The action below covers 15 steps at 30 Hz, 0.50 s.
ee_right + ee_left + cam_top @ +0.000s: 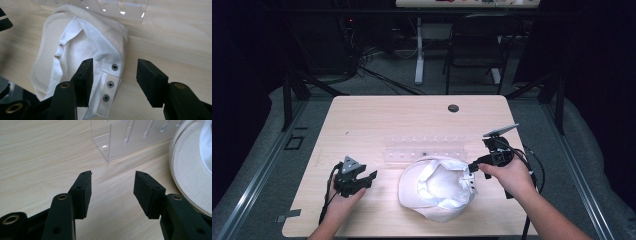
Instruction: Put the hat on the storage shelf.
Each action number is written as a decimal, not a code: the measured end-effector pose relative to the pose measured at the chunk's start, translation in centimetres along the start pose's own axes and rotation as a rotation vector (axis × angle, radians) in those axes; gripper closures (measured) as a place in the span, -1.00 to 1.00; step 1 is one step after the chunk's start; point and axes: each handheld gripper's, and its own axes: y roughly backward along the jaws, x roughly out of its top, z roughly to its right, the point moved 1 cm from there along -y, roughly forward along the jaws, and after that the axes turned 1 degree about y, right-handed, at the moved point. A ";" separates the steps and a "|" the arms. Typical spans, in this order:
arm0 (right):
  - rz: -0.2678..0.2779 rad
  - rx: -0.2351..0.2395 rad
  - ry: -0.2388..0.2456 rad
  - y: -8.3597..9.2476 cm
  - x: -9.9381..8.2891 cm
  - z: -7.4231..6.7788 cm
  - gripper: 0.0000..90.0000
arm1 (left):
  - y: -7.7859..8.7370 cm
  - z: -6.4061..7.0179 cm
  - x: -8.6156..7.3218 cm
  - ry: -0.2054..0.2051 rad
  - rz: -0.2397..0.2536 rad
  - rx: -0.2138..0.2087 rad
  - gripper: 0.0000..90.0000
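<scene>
A white cap (437, 187) lies upside down on the wooden table (362, 120), its white lining facing up. Its brim (190, 172) curves along the right side of the left gripper view. The strap with metal snaps (110, 83) points toward my right gripper (113, 80), which stands open with the strap end between its jaws, not clamped. In the high view the right gripper (473, 167) hovers at the cap's right edge. My left gripper (369, 177) is open over bare table left of the cap, nothing between its fingers (83, 192).
A clear acrylic rack (424, 148) with slots stands just behind the cap, its corner (117, 142) ahead of the left gripper. A round cable hole (453, 108) sits near the table's far edge. A chair and desk legs stand beyond the table.
</scene>
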 end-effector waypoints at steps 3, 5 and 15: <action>-0.046 0.014 -0.026 -0.5 0.0 -0.1 0.02 | 0.0 0.0 0.0 -0.001 -0.003 0.000 0.09; -0.061 0.014 -0.050 -1.1 -0.1 -0.1 0.01 | 0.0 0.0 0.0 -0.002 -0.003 0.001 0.09; -0.094 0.021 -0.076 -2.8 -0.4 0.2 -0.05 | -0.1 0.1 0.0 -0.007 -0.007 -0.003 0.09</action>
